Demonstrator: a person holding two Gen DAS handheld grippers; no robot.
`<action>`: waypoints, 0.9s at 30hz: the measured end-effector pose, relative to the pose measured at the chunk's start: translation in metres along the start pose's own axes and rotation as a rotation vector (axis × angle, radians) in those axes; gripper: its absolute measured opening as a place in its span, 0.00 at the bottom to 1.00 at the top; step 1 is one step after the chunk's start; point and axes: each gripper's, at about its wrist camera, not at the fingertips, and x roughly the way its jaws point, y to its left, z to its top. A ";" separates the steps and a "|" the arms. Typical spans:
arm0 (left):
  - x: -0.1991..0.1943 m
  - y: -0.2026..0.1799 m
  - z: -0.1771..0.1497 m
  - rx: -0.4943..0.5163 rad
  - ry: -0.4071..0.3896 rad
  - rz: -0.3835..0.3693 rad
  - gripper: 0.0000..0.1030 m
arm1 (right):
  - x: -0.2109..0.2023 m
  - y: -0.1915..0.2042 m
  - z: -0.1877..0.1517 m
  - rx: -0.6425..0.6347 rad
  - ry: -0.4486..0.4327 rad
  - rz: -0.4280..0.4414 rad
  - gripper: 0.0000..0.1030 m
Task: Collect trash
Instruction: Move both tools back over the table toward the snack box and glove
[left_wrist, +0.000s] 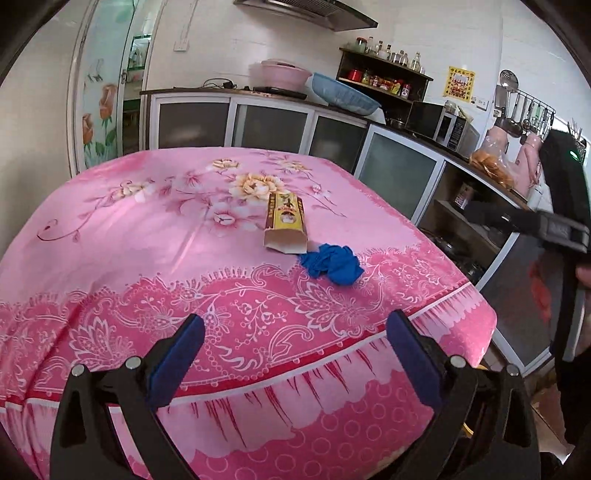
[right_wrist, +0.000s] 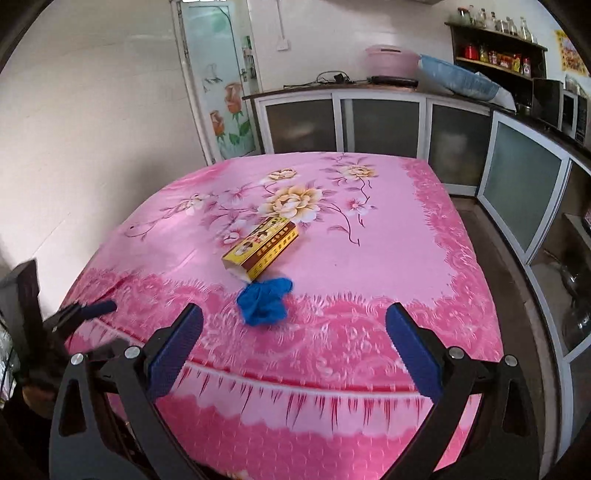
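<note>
Both the left gripper (left_wrist: 295, 328) and right gripper (right_wrist: 293, 321) were spread wide, holding nothing. On the pink-clothed bench (right_wrist: 388, 266), a crumpled blue glove (right_wrist: 264, 301) touched a yellow carton's (right_wrist: 260, 245) open end.

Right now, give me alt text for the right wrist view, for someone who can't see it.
Open right tongs hover empty over the near edge of a pink floral tablecloth, where a crumpled blue glove lies against the open end of a yellow box. The left tongs show at the left edge; kitchen cabinets line the back wall.

Table under pink floral cloth (left_wrist: 147, 229), yellow carton (left_wrist: 285, 226) lying flat, crumpled blue glove (left_wrist: 330, 264) touching its open end
</note>
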 end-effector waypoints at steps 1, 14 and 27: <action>0.004 0.001 0.001 0.003 -0.002 -0.002 0.92 | 0.007 0.001 0.002 -0.008 0.004 -0.013 0.92; 0.075 0.018 0.066 0.140 0.017 0.103 0.92 | 0.059 0.021 -0.023 -0.153 0.090 -0.008 0.91; 0.130 0.020 0.082 0.256 0.157 0.140 0.92 | 0.069 0.013 -0.026 -0.135 0.108 0.025 0.91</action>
